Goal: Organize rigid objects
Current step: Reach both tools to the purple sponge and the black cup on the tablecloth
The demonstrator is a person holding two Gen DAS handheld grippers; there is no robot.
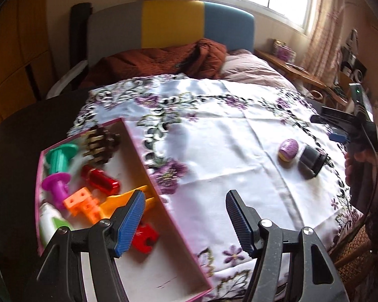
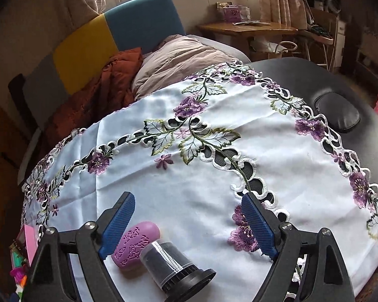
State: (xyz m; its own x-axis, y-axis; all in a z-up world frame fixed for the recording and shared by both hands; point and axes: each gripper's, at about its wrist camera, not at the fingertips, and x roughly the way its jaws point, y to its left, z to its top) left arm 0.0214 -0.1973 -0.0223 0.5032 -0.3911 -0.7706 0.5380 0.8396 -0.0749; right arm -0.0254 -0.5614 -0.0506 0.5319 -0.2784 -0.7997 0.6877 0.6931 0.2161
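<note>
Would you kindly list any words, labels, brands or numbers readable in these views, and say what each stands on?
No text can be read.
Purple oval object: raised ornamental marks, not legible as words.
Purple container on the far wooden table: printed label too small to read.
White bottle in the pink box: blurred.

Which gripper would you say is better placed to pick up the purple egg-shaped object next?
Right gripper: open, with the purple egg-shaped object just below it; left gripper is over the pink box.

The left fingers (image 1: pixel 131 224) partly hide the red block (image 1: pixel 145 239) and orange piece (image 1: pixel 128 198).
</note>
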